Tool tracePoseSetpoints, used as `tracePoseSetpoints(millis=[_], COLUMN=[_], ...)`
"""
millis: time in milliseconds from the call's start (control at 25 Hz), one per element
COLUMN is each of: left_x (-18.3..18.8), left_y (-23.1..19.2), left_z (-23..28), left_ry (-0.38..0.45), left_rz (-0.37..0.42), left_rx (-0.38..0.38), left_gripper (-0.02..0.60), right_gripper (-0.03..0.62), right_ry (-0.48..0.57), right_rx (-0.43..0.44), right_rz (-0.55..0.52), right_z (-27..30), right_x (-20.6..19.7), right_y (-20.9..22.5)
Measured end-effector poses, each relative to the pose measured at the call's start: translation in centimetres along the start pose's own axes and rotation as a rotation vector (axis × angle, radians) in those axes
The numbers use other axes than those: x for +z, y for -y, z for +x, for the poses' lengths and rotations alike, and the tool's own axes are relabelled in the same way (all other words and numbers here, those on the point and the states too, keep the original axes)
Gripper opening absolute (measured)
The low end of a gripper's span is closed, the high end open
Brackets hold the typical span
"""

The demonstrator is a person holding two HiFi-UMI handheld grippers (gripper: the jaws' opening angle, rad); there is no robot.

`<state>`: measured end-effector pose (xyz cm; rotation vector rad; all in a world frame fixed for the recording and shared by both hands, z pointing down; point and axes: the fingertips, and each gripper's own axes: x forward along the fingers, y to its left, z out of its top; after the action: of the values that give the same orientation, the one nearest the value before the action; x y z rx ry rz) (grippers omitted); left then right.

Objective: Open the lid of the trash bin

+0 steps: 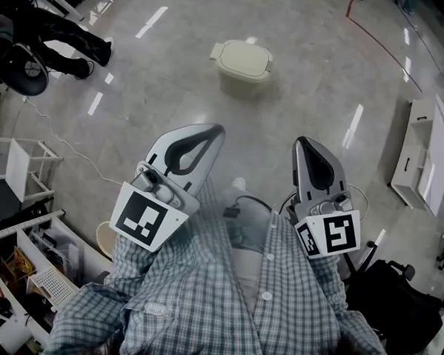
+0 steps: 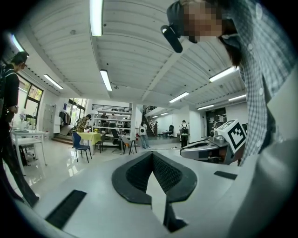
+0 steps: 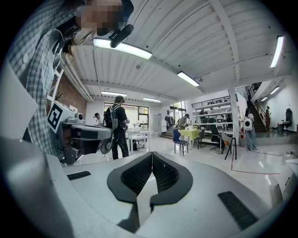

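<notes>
Standing well apart from a small cream trash bin [image 1: 242, 72] on the polished grey floor [image 1: 323, 89], a person in a checked shirt [image 1: 201, 298] held two grippers close to the chest, side by side and level with each other. The bin sat alone on the floor ahead, roughly between the lines of the two grippers, with its lid [image 1: 245, 55] down and flat. It looked like light moulded plastic: stiff, smooth and probably quick to slide on the glossy floor if pushed sideways, so a lift from under the lid's front rim seemed the safer hold. Small tabs appeared to stick out at two edges of the lid, though which one marked the hinge could not be told from that far off. The left gripper [image 1: 214, 129] pointed forward and slightly inward, its dark ribbed jaws pressed together at the tips with nothing between them. The right gripper [image 1: 301, 142] pointed straight ahead, its jaws likewise pressed tip to tip and carrying nothing. Both gripper views looked out across the hall instead of down at the bin, so neither tool was yet aimed at it, and reaching the lid looked to call for walking forward and lowering.
</notes>
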<state>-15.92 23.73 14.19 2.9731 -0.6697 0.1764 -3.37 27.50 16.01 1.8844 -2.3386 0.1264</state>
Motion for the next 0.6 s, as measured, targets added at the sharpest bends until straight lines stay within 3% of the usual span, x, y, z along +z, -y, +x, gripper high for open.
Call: tracePoseSetpoints(millis=[600], left_x=[0.9], left_y=[2.0], left_z=[4.7], left_ry=[-0.003], left_rz=[0.05], left_rx=[0.01], left_gripper=[0.005], right_gripper=[0.018], right_ry=[0.023], right_rx=[-0.012], right_rz=[0.007], right_z=[-0.9], right_x=[-0.3], right_y=[5.8])
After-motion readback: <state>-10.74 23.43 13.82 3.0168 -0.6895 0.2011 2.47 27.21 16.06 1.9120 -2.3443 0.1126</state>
